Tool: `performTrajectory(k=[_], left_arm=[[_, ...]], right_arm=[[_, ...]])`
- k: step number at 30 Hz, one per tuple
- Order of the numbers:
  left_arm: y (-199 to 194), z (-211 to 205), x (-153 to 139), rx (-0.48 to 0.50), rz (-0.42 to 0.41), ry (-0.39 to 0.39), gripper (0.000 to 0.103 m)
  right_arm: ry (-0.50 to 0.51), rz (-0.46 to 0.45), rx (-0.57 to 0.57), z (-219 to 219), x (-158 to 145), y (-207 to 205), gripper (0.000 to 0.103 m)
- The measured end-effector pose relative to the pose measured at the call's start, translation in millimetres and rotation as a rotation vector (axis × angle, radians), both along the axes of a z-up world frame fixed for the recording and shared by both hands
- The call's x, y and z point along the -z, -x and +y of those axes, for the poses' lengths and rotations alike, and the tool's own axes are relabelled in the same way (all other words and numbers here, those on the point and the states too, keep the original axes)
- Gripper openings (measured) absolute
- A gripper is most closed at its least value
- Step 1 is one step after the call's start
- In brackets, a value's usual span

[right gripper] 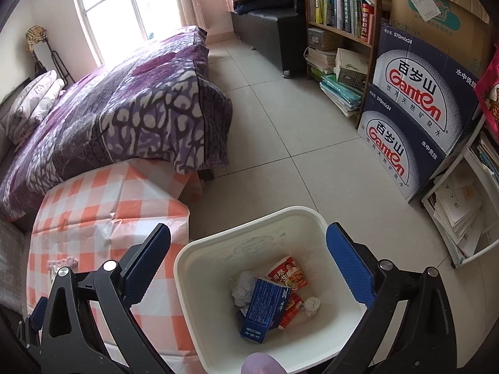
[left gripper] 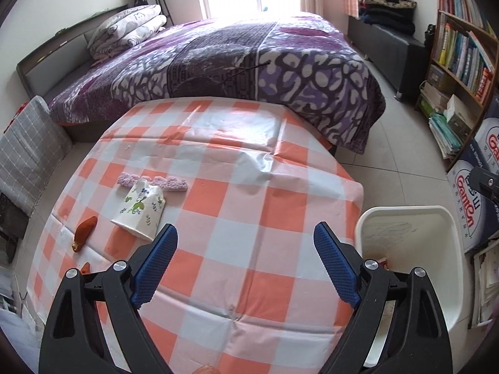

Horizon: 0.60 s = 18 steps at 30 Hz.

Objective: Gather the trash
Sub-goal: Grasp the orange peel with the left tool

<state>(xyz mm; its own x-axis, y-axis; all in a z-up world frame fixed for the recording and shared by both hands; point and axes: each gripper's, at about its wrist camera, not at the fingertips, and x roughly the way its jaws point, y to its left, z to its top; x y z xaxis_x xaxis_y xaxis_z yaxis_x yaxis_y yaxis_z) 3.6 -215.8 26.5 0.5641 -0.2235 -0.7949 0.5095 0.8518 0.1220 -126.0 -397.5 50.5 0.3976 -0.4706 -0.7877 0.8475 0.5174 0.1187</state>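
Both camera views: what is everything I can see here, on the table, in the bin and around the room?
Table: one, orange-and-white checked cloth, at the foot of the bed.
Tissue pack: one, white with green print, on the table's left side.
Knitted strip: one, lilac, just behind the tissue pack.
Peel scraps: two, orange-brown, near the table's left edge.
Trash bin: one, white, on the floor right of the table.
Blue box: one, in the bin.
Red packets: two, in the bin.
Crumpled tissues: two wads, white, in the bin.
Bed: one, purple patterned blanket.
Ganten boxes: two, navy, stacked.
Bookshelf: one, wooden.
Left gripper: open, over the table.
Right gripper: open, over the bin.
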Motion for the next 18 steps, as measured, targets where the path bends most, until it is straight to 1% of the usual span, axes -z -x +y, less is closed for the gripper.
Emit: performTrajectory(k=[6,9,14,18], left_arm=[[-38,46,11,-0.122,0.009,-0.042,0.087],[-58,74,20,-0.223,0.026,-0.079,0.087],[-90,131,38,-0.437,0.115,-0.095,0.087],[-106,169,53,-0.562,0.189,-0.094,0.087]], right_arm=[[-0.006,0.040,-0.070,26,9,-32,0.096],[-0.010,0.058,-0.103,39,14,-47,0.096],[-0.020,0.086,-0.152,58,23,-69,0.096],[-0.022,0.105,-0.184,73,29,-83,0.096]])
